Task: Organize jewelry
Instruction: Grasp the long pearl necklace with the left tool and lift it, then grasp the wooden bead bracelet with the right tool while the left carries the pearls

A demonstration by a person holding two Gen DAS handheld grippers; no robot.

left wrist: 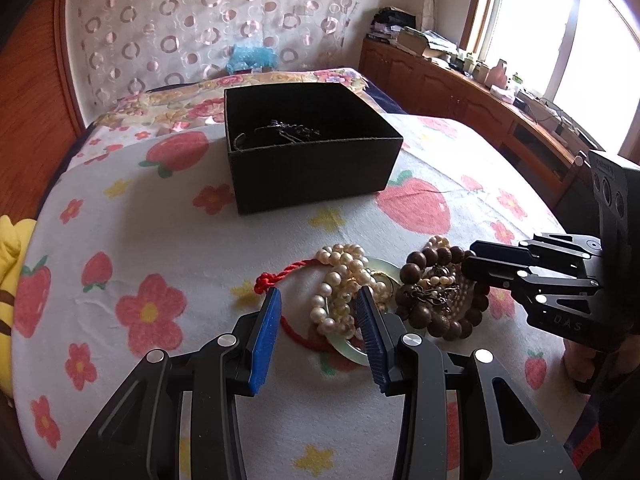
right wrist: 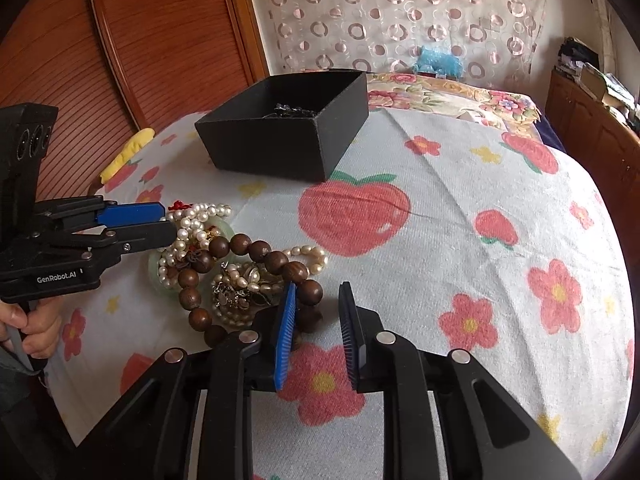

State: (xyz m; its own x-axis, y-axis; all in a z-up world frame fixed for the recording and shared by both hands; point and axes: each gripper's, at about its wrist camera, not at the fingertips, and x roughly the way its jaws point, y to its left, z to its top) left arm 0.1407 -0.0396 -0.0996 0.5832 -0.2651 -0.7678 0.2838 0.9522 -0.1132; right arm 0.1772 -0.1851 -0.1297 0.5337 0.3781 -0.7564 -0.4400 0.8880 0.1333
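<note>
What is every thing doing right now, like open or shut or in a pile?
Black square cardboard box: open, dark chain inside.
White pearl strands: heaped on blanket.
Brown wooden bead bracelet: lying on heap.
Pale green jade ring: flat under pearls.
Left gripper: open.
Right gripper: open.

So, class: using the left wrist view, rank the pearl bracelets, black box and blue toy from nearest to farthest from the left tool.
Measured from the left tool:
1. Pearl bracelets, right between its fingers.
2. Black box, mid-bed, straight ahead.
3. Blue toy, far back by the curtain.
</note>
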